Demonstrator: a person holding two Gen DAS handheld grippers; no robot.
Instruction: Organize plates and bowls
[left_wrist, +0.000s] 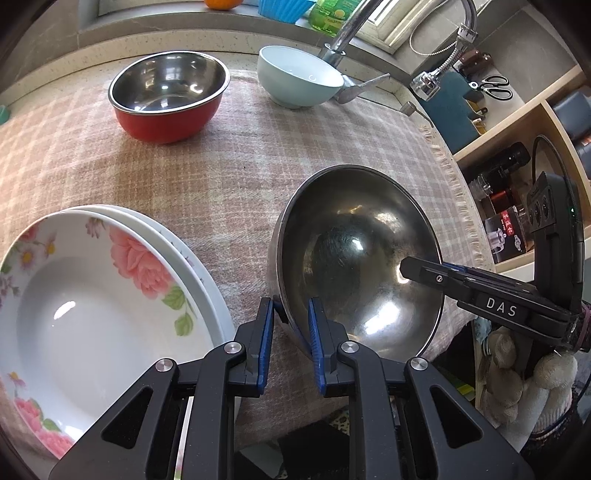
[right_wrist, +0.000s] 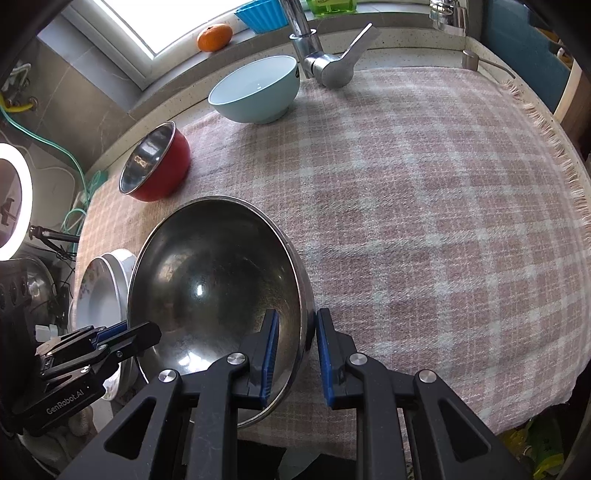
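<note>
Large steel bowl (left_wrist: 354, 258): round, plain metal, held at the near edge of the surface (right_wrist: 424, 221), which is covered by a pink checked cloth; it sits just right of the plate stack and is tilted, mouth turned up and toward the cameras, far rim raised. Being round, it has no long axis; its opening faces up and slightly toward the near side. Whether its base touches the cloth or is lifted clear cannot be told. Left gripper (left_wrist: 290, 339): clenched on the bowl's left rim, one blue pad inside the wall and one outside. Right gripper (right_wrist: 295, 350): clenched likewise on the opposite, right rim, wall pinched between its pads. Plate stack (left_wrist: 110, 295): floral plate on top of at least one white plate, at the near left corner, just beside the steel bowl. Red bowl (left_wrist: 168, 96): steel-lined, upright, at the far left of the cloth, well apart from the held bowl. Pale blue bowl (left_wrist: 299, 75): upright, far side, near the base of the tap (right_wrist: 317, 55). Beyond these: an orange (right_wrist: 215, 37) and a blue fluted tub (right_wrist: 262, 14) on the window ledge, and shelves (left_wrist: 517, 122) with scissors and jars to the right. Progress, as judged: plates appear already gathered into one stack; the three bowls stand separate, so nesting or grouping them remains, with the big bowl now in hand as the likely base for the two smaller ones.
</note>
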